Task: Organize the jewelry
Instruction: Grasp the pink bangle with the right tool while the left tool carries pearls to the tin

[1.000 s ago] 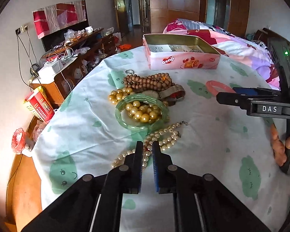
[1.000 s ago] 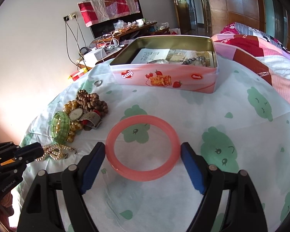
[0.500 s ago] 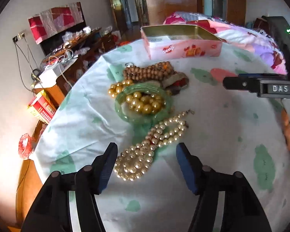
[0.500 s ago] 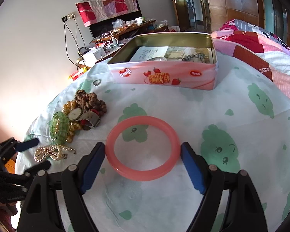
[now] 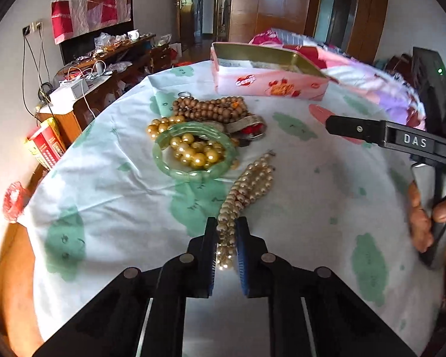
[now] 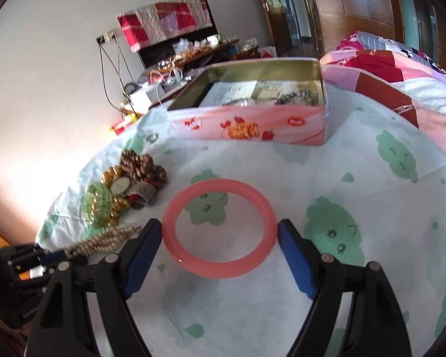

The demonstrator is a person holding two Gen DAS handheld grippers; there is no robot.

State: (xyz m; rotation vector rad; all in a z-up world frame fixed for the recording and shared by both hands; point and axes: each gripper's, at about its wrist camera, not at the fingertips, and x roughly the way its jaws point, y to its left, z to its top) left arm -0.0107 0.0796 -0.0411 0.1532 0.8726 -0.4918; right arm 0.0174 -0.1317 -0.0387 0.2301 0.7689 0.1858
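My left gripper is shut on the near end of a cream pearl necklace, which trails away over the tablecloth; it also shows in the right wrist view. My right gripper is open, its blue pads on either side of a pink bangle lying flat, not squeezing it. A pile of jewelry sits beyond: a green bangle around gold beads, brown wooden beads and a watch. An open pink tin stands at the far edge, with papers and a dark bead string inside.
The round table has a white cloth with green cloud prints. A small silver ring lies near the wooden beads. A cluttered sideboard is on the left and a bed with a patchwork quilt on the right.
My left gripper was shut and empty, opened wide over the pearl necklace, and has now shut on its near end. My right gripper has stayed open around the pink bangle.
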